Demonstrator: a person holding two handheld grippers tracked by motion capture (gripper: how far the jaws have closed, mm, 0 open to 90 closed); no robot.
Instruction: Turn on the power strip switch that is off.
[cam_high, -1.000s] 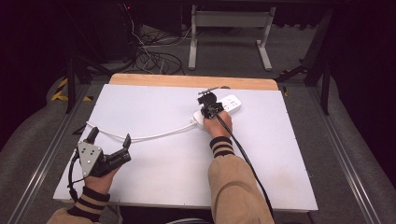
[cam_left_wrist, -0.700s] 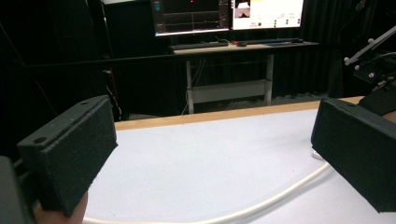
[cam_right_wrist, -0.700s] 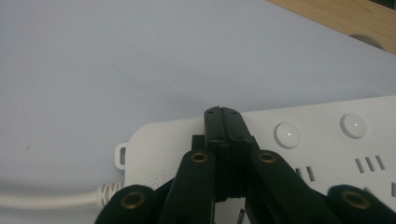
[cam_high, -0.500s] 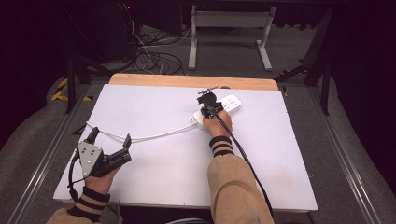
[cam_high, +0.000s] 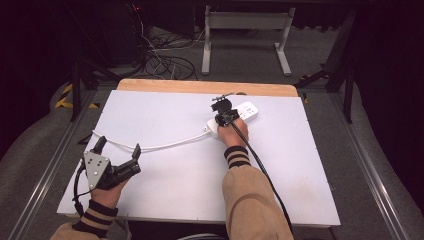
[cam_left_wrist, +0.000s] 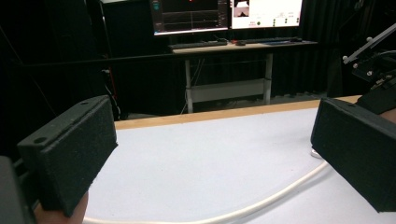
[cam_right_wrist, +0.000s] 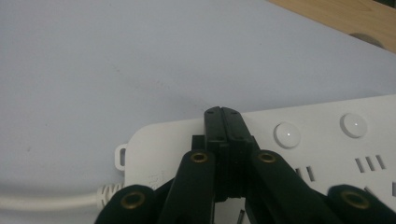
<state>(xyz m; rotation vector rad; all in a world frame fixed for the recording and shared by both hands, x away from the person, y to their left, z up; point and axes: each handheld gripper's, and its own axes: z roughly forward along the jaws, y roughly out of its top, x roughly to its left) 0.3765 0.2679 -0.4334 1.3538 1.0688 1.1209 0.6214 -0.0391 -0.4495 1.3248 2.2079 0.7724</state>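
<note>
Nearest the person, the left hand-held gripper (cam_high: 119, 161) rests low at the near left corner of the table (cam_high: 165, 190), well apart from the power strip (cam_high: 239, 116). Its jaws stand wide open with nothing between them; in the left gripper view the two black pads frame bare white table, and the white cable (cam_left_wrist: 261, 205) runs past just beyond them without touching either. Held this way, it seems parked and ready, perhaps to steady the cable if the power strip shifts.

The white cable curves across the table from near that gripper toward the power strip and enters it at the strip's near left end, where a ribbed strain relief (cam_right_wrist: 108, 194) shows in the right gripper view.

Farther out, the right hand-held gripper (cam_high: 226, 114) is over the power strip, which lies flat on the far middle of the table, just short of the wooden edge (cam_high: 200, 86). Its jaws are fully closed, pad against pad, with nothing gripped between them. The closed tips point down at the strip's top face, close beside the row of round white buttons (cam_right_wrist: 288, 134) and the socket slots. Closed jaws make a single narrow point, which suits pressing a switch better than grasping; I judge that a button press is the work in hand. Whether the tips actually touch the strip I cannot tell.
</note>
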